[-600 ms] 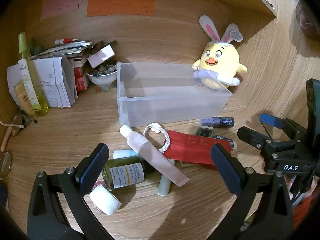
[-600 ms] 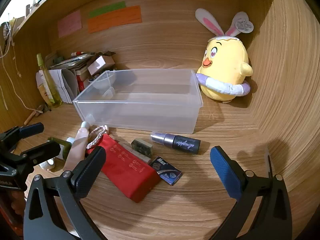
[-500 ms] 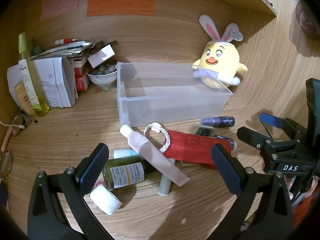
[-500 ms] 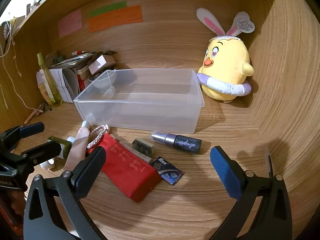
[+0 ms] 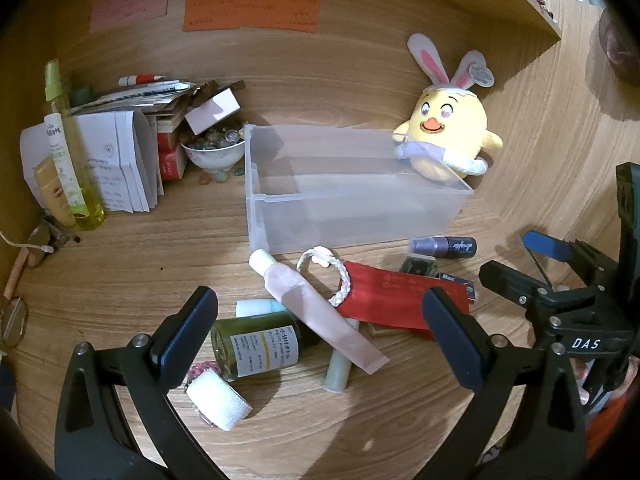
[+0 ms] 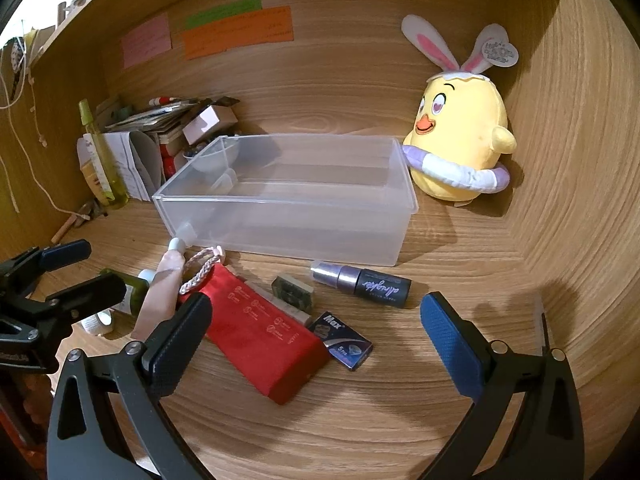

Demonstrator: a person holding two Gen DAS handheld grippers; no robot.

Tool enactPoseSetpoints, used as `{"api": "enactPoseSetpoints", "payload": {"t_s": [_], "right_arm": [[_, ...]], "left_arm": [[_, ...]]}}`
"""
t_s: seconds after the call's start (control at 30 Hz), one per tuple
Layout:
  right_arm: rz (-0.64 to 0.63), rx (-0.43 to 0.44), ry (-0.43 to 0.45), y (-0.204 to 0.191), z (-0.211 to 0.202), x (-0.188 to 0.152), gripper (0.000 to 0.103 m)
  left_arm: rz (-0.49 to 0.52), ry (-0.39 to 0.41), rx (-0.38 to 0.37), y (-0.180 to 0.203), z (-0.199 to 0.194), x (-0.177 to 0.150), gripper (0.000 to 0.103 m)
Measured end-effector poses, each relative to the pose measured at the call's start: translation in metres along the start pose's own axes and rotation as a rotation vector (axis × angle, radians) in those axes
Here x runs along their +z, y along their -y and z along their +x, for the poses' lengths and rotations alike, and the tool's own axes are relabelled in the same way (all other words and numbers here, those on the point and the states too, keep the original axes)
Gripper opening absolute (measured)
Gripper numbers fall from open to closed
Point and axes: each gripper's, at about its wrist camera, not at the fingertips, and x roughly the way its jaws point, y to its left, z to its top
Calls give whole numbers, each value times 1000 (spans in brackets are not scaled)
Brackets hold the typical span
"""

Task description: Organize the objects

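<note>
In the middle of the frame the clear box (image 6: 280, 200) sits empty on the bench (image 6: 400, 420), ready for filling. Below it lie the red pouch (image 6: 264, 336), bottles and tubes. Both tongs, left (image 5: 320, 332) and right (image 6: 316, 340), gape wide, holding nothing.

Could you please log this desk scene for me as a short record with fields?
setting: wooden desk in a wood-walled alcove
container: clear plastic rectangular bin, nothing in it
loose items in front of bin: red fabric pouch, purple-and-black cosmetic tube, small dark blue box, pink squeeze tube, green glass bottle, white tape roll
beside bin: yellow chick plush with bunny ears
left tongs: open, holding nothing
right tongs: open, holding nothing
</note>
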Motion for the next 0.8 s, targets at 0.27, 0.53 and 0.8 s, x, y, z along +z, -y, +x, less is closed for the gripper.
{"api": "enactPoseSetpoints", "payload": {"t_s": [0.27, 0.53, 0.8], "right_arm": [[-14, 0, -4, -1, 1, 1, 103], [-14, 3, -5, -2, 0, 1, 103], [-15, 2, -6, -3, 0, 0, 103]], "left_arm": [[-6, -2, -2, 0, 1, 1, 103], [-19, -4, -3, -5, 1, 2, 103], [-14, 1, -3, -5, 1, 1, 103]]}}
